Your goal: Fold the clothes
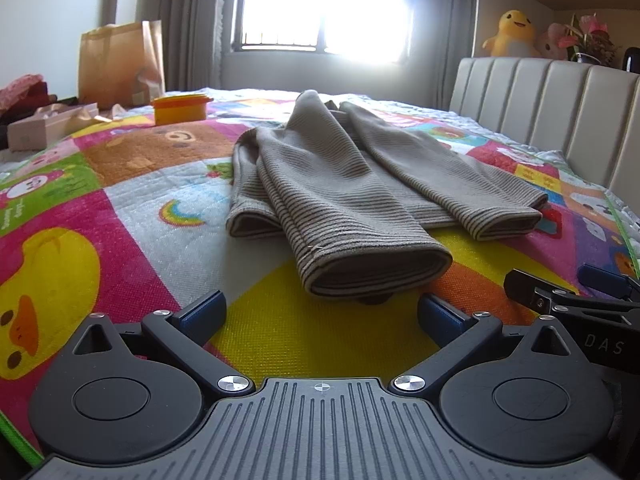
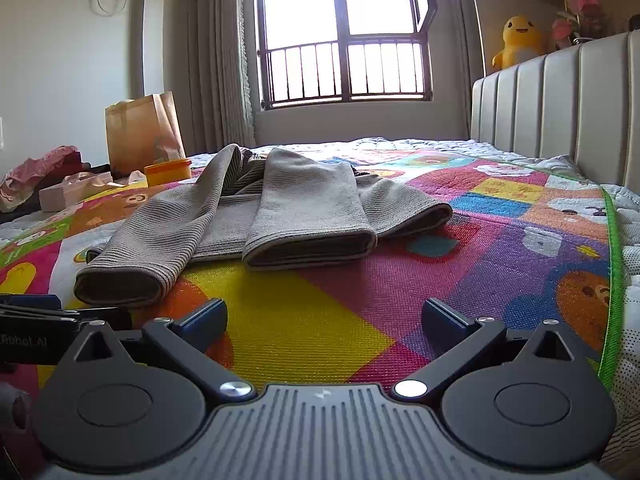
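A grey-brown ribbed garment lies on the colourful play mat on the bed, its two tube-like ends pointing toward me. In the right wrist view the garment lies ahead and to the left. My left gripper is open and empty, low over the mat just in front of the nearest garment end. My right gripper is open and empty over the mat, a little short of the garment. The right gripper also shows at the right edge of the left wrist view.
A yellow-orange tub, a brown paper bag, a pale box and pink clothes sit at the far left. A padded headboard runs along the right. The mat's green edge lies at the right.
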The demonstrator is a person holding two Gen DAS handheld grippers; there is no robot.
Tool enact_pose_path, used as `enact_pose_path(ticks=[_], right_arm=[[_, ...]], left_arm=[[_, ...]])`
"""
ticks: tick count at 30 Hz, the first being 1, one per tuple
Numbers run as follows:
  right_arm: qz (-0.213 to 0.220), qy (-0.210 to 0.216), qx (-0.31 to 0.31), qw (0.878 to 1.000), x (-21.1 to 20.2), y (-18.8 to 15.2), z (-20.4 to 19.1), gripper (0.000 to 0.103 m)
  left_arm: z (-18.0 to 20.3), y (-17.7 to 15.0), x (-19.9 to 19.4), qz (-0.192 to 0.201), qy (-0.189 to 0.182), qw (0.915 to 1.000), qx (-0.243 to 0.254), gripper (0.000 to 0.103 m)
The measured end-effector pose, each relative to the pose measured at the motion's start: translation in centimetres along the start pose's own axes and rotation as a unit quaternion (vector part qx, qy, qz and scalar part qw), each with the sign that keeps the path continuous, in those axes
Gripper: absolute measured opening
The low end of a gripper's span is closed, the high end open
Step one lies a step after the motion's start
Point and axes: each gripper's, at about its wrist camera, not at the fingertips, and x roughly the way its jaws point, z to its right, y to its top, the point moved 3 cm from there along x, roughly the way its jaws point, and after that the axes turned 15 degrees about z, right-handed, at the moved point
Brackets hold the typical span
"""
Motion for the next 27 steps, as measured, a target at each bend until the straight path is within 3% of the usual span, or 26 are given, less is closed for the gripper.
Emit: enact_pose_path(ticks=[27], right_arm=[[0.003, 0.001, -0.004, 1.0, -0.09, -0.02, -0.02, 0.103]], left_arm=[[-0.05, -0.25, -0.33, 0.015, 0.001, 0.9999, 0.006, 0.103]])
